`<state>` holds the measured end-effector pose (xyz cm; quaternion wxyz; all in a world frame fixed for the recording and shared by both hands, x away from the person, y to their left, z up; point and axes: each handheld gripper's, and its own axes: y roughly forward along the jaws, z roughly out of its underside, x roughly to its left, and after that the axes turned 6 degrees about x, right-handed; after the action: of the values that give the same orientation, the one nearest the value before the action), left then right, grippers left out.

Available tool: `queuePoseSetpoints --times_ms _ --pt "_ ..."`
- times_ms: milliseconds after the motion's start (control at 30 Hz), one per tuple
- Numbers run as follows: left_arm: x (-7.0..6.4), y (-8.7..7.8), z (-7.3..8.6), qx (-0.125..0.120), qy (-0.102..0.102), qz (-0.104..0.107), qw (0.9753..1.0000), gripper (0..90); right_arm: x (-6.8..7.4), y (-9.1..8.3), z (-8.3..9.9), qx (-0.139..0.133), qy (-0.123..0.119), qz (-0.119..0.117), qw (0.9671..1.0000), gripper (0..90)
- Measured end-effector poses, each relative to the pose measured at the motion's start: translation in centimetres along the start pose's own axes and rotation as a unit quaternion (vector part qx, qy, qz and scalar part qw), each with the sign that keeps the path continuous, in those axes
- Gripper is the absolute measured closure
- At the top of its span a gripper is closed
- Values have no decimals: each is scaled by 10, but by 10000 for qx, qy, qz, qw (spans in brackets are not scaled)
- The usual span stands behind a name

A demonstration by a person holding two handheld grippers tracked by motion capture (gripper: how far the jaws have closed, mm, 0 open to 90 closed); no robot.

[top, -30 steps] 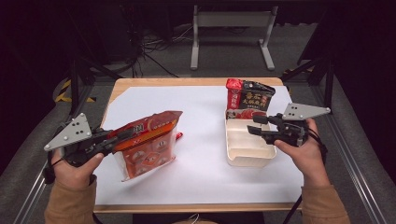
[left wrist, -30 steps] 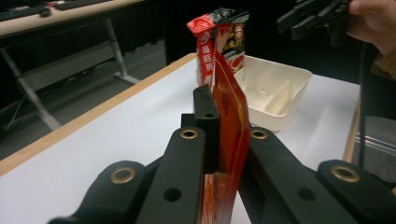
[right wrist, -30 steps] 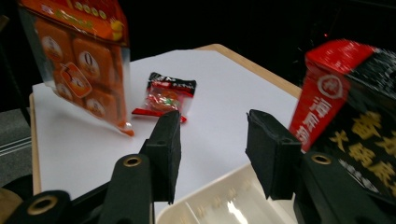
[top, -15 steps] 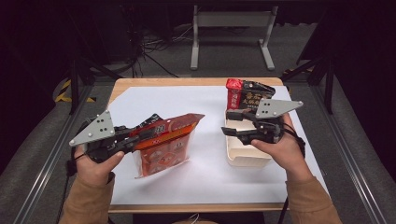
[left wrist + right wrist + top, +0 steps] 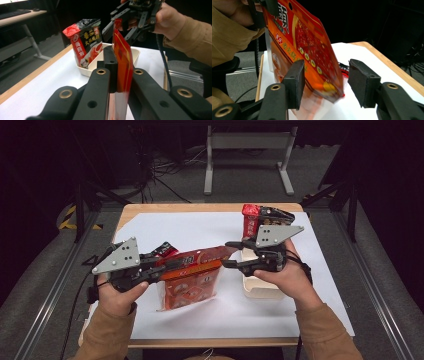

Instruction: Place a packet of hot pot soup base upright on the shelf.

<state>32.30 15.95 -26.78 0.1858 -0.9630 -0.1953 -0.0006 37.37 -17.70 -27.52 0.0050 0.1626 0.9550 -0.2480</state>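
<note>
Since the earlier frame both grippers have moved inward toward table centre, and the orange-red pouch (image 5: 192,275) has come w/ the left gripper (image 5: 167,265), now lifted above the white sheet (image 5: 200,227) rather than lying on it. Left gripper is clamped tight on one end of the pouch; in the left gripper view its jaws are pressed against the pouch (image 5: 122,65) on both sides. Right gripper (image 5: 231,254) is spread wide, jaws either side of the pouch's far top corner, not touching it; right gripper view shows the pouch (image 5: 312,50) hanging between the pads w/ gaps both sides. Just behind/under the right hand sits a cream tray (image 5: 260,287), w/ a red-and-black packet (image 5: 252,220) standing upright at its far end. A small dark red sachet (image 5: 162,251) lies on the sheet just beyond the left gripper. Tray is closest to the pouch's path; nothing is between the open jaws but the pouch.
</note>
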Motion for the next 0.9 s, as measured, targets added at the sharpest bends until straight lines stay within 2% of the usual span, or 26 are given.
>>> queuePoseSetpoints --times_ms 233,367,400,467,567,633,900 --pt "-1 6 -2 -80 -6 54 10000 900 1 8 -2 34 -63 -206 9998 532" --pt "0 7 -2 -119 -17 98 9999 900 0 10 -2 40 -109 -272 9996 626" --pt "0 7 -1 -132 0 110 9999 900 0 11 -2 9 -139 -334 9993 680" --pt "1 7 -1 -149 5 95 9998 900 0 11 -2 11 -146 -357 9993 702" --pt "3 6 1 -175 -47 46 9998 900 3 10 -3 57 -220 -521 9984 835" --pt "4 5 2 -200 -60 20 9998 900 6 9 -4 68 -308 -576 9978 885" --pt "7 1 5 -326 -94 35 9994 890 13 5 -12 -62 -247 -501 9984 895"
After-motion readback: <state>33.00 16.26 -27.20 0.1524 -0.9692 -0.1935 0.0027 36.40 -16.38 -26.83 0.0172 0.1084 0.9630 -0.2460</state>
